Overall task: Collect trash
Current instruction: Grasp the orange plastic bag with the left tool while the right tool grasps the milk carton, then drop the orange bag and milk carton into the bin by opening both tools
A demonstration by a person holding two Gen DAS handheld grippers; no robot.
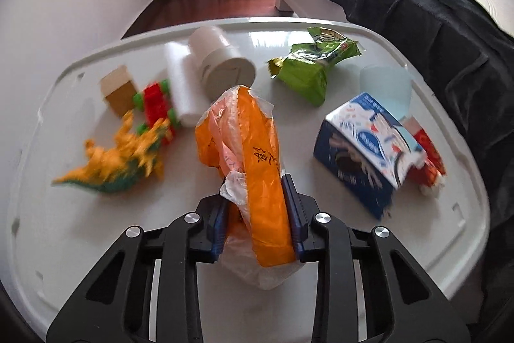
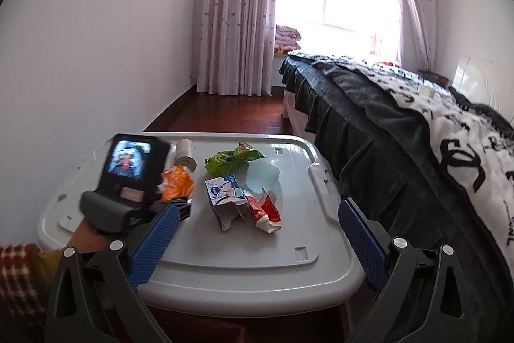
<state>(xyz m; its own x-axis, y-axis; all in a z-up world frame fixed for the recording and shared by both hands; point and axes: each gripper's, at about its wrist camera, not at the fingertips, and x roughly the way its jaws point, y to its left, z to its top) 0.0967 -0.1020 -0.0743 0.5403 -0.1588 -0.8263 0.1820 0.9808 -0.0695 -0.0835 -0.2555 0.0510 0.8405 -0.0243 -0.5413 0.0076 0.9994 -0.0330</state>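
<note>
A white plastic counter [image 2: 324, 275] stands beside a dark-covered bed [image 2: 369, 124] in a curtained room. Left tongs [image 1: 255, 211] pinch one orange wrapper [image 1: 257, 150], near centre. Right tongs [image 2: 257, 233] are spread. Beyond: one green bag [image 1: 308, 69], one blue carton [image 1: 363, 150], one dinosaur toy [image 1: 119, 159].
</note>
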